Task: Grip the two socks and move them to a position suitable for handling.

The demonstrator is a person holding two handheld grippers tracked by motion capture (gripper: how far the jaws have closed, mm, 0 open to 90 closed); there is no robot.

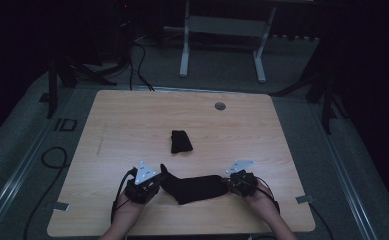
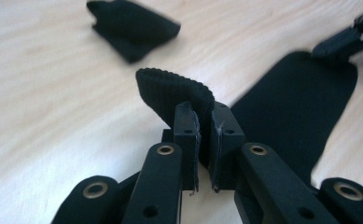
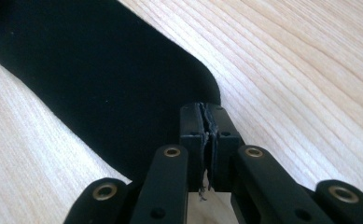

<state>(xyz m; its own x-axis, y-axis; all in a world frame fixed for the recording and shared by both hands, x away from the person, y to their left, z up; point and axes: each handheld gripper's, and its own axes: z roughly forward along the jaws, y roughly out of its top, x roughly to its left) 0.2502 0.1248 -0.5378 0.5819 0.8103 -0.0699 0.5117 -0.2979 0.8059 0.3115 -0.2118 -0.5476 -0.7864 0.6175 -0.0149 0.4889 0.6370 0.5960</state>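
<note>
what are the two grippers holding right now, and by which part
Both hold the flat black fabric sock: the left gripper pinches its ribbed end, the right gripper its opposite end.

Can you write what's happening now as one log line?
left gripper: shut on sock cuff | right gripper: shut on toe end | folded sock: lying apart

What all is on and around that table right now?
Flat black sock: one, black, near edge of the table, stretched between the two tongs.
Folded black sock: one, black, table centre.
Table: one, light wood.
Round grommet: one, grey, far side of the tabletop.
White frame legs: two, floor beyond the table.
Cables: several, black, on the floor.
Left tongs: one, black, shut on the sock's ribbed end.
Right tongs: one, black, shut on its other end.
Hands: two, bottom edge.
</note>
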